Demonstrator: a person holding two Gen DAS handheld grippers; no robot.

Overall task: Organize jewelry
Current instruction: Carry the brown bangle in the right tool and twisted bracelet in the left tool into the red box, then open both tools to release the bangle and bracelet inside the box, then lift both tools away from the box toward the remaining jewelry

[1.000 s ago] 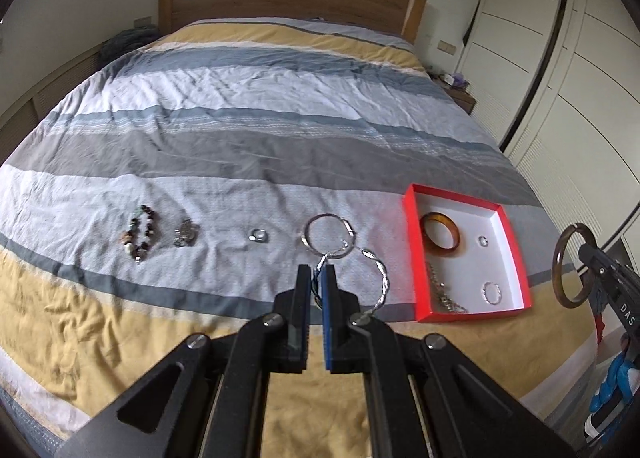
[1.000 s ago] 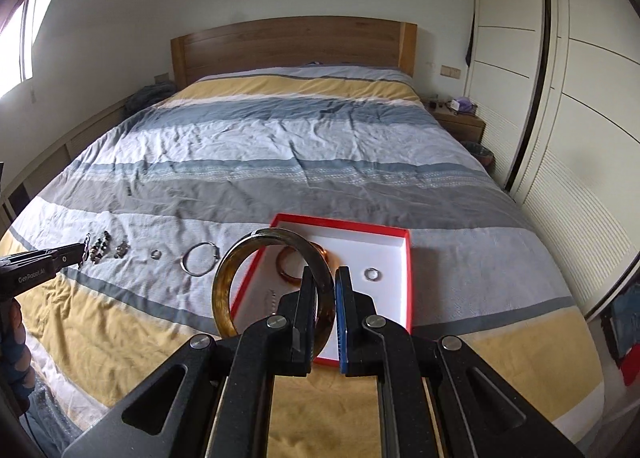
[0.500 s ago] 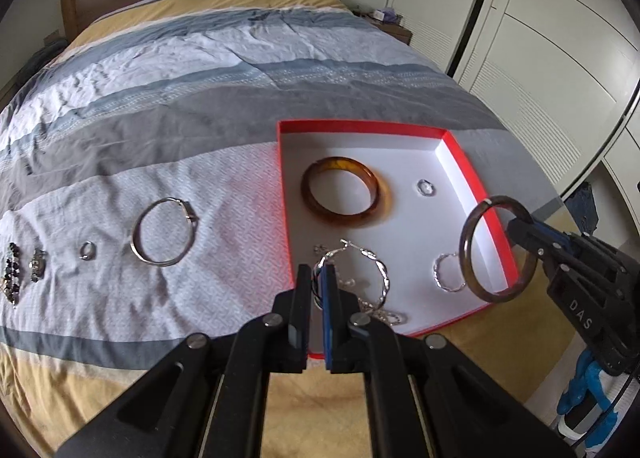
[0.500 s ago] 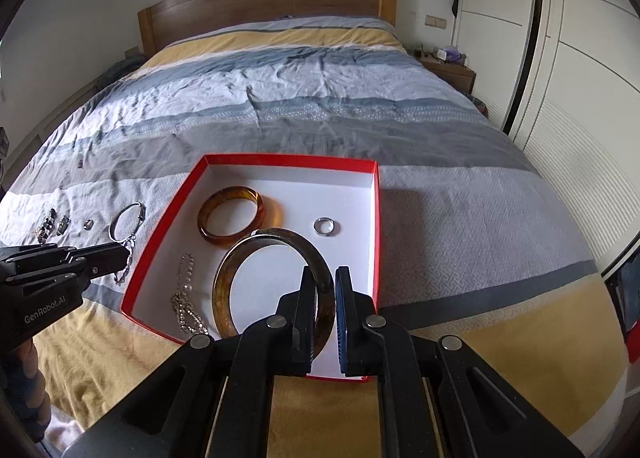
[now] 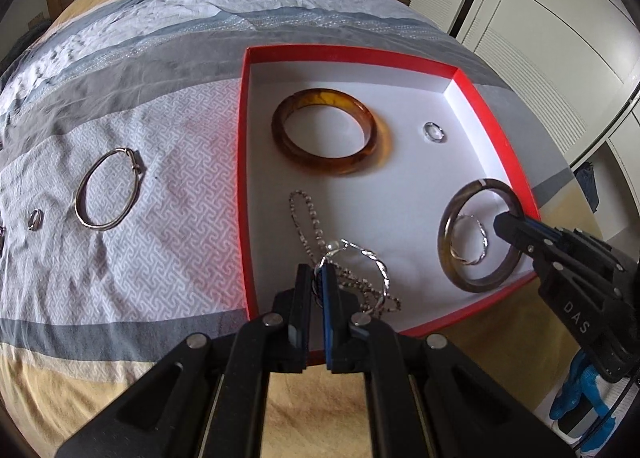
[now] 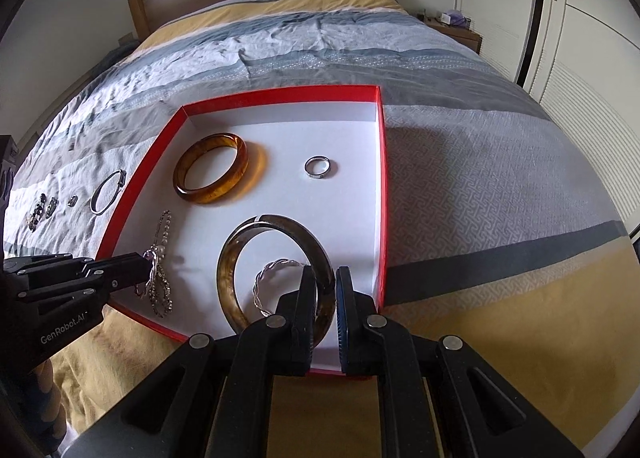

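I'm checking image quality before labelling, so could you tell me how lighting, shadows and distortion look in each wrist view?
Left wrist view: strong fisheye bending of the red box rim, dark vignette corners, a pinkish cast on the bedspread beside the box.
Right wrist view: same barrel distortion, soft daylight, an amber glow beside the amber bangle, a faint shadow under the small ring.

Over the near part of the red box (image 5: 498,137), the left gripper (image 5: 318,282) is closed on a twisted hoop (image 5: 378,278) at its near-left corner, and the right gripper (image 6: 326,282) pinches a dark bangle (image 6: 228,278) toward its near-right corner.
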